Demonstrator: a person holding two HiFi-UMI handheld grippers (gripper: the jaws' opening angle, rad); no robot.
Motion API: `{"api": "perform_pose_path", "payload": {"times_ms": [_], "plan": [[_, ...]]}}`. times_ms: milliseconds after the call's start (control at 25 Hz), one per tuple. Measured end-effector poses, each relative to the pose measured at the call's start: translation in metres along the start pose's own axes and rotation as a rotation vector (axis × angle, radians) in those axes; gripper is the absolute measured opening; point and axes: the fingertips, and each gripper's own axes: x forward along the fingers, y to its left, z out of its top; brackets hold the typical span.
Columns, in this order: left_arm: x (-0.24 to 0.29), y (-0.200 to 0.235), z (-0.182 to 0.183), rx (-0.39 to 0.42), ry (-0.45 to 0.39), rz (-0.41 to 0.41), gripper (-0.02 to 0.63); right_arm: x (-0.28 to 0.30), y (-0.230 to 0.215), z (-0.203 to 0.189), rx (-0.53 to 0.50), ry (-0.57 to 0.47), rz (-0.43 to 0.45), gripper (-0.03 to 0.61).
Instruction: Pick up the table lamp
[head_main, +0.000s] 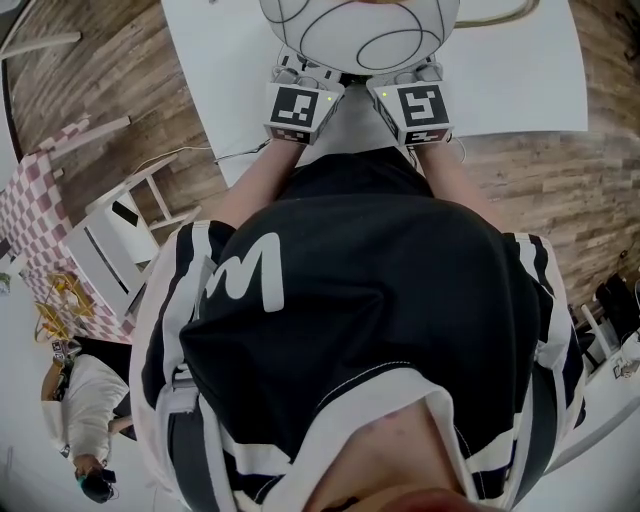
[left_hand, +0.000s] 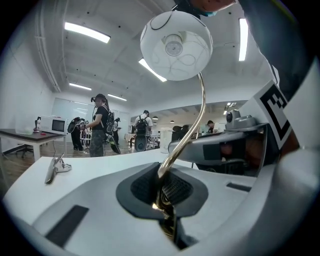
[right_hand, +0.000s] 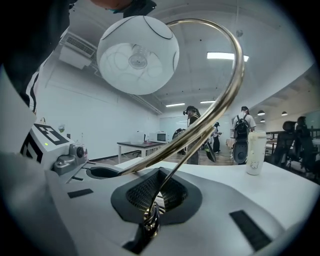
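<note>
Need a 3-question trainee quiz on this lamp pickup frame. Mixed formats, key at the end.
1. True or false: the left tool is shut on the lamp.
2. The lamp's shade is: A) round and white, B) square and red, C) a green cone.
3. Fill in: counting the right tool, ____ tools grip the lamp.
Key: 1 true; 2 A; 3 two.

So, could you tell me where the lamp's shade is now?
The shade sits top centre in the head view, over the white table, just above the left gripper and right gripper clamping its brass stem.
</note>
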Motion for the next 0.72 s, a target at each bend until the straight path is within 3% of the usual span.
{"api": "perform_pose_path", "payload": {"times_ms": [240,360,520,720], "plan": [[0.008,0.005,0.025,-0.012,-0.037,0.015,0.002,0.005,-0.01,0.02,0.0,-0.046,-0.02,0.015],[0.012,0.013,0.039,0.027,-0.05,0.055,0.002,0.009,-0.017,0.033,0.0,-0.067,-0.027,0.015],[0.012,0.012,0.067,0.025,-0.112,0.041,0.002,0.014,-0.023,0.058,-0.02,0.005,-0.036,0.015],[0.007,0.009,0.109,-0.005,-0.14,0.034,0.002,0.01,-0.025,0.104,-0.057,-0.009,-0.029,0.015]]}}
